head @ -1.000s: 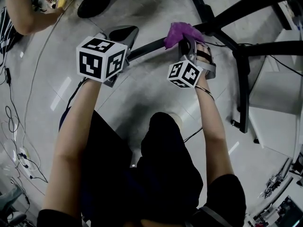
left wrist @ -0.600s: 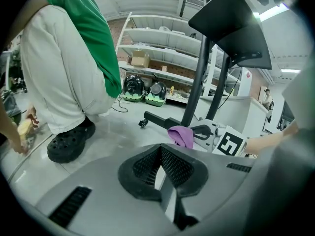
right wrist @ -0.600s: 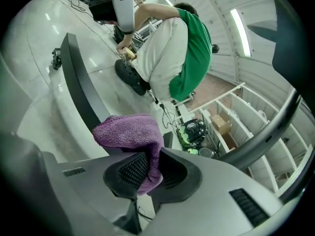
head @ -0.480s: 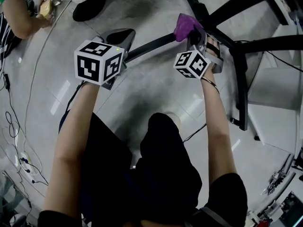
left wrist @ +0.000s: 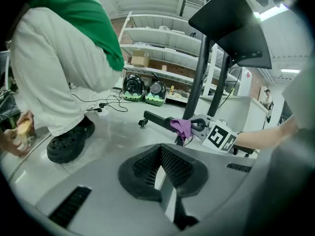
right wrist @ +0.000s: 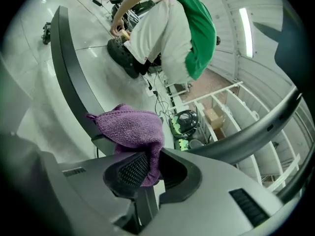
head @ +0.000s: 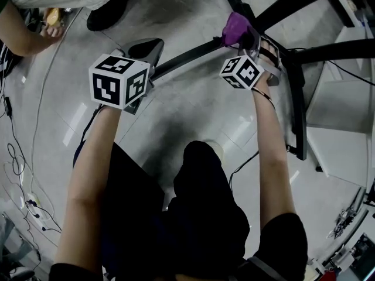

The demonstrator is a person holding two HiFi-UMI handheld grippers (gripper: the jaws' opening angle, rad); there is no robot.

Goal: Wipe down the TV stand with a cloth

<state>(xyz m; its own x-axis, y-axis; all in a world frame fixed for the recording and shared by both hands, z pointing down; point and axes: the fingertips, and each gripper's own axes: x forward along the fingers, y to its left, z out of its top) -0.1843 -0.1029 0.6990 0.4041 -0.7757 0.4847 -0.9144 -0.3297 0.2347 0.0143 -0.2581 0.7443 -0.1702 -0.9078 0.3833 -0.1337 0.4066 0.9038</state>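
Observation:
The TV stand is a black metal frame on the floor; its low base bar point(head: 187, 52) runs across in front of me, and its upright post point(left wrist: 198, 82) rises behind. A purple cloth point(head: 234, 28) rests on the far end of that bar, with my right gripper point(head: 246, 43) shut on it. In the right gripper view the cloth point(right wrist: 130, 127) bunches over the bar point(right wrist: 69, 77) and hangs between the pads. My left gripper point(head: 147, 47) hovers near the bar's left end, shut and holding nothing. From the left gripper view the cloth point(left wrist: 181, 127) shows beside the right gripper's marker cube.
Another person in a green and white top crouches at the far left, black shoe point(head: 108, 7) on the floor. Cables point(head: 17, 174) trail along the left. Other black stand legs point(head: 300, 110) and a white surface point(head: 343, 104) lie right. Shelving point(left wrist: 162, 48) stands behind.
My right gripper has slid the cloth along the base bar, away from me and to the right. The left gripper has hardly moved.

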